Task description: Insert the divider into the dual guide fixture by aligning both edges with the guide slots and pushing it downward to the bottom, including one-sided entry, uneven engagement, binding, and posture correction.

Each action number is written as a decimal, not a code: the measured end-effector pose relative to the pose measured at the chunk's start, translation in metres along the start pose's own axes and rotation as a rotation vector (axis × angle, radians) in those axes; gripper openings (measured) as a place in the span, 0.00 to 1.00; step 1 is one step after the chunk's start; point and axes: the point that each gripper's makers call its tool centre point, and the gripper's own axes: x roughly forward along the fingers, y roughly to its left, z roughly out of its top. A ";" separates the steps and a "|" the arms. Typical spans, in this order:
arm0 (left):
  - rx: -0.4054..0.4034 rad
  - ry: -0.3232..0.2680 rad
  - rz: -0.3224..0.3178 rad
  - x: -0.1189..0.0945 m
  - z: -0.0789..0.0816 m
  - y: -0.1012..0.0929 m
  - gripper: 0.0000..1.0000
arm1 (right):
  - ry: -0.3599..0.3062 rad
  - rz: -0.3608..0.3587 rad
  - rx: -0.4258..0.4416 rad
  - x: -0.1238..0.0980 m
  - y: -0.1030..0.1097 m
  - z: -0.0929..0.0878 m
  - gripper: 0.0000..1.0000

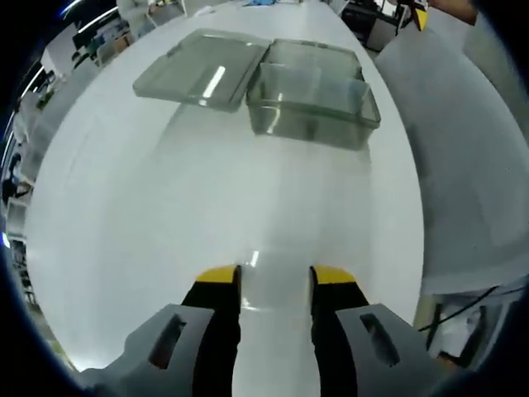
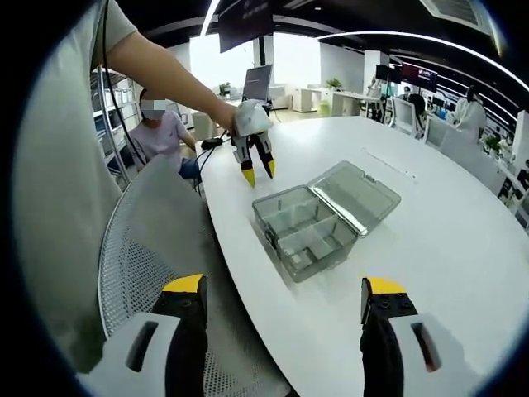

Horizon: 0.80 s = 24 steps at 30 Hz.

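We are holding the left gripper (image 1: 275,279) and right gripper (image 2: 283,289) open and empty; the clear box (image 2: 310,233) is sitting lid-open on the white table (image 2: 446,223), its dividers seemingly already seated.

An open-plan office: a long white surface (image 2: 463,240) with a mesh chair (image 2: 157,240) beside it, rows of desks with monitors (image 2: 257,83) behind, ceiling strip lights (image 2: 397,37), and people seated at distant workstations (image 2: 471,112).
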 end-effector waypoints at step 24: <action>0.014 -0.001 0.001 -0.010 0.008 -0.007 0.29 | -0.012 0.018 -0.016 0.006 0.002 0.008 0.74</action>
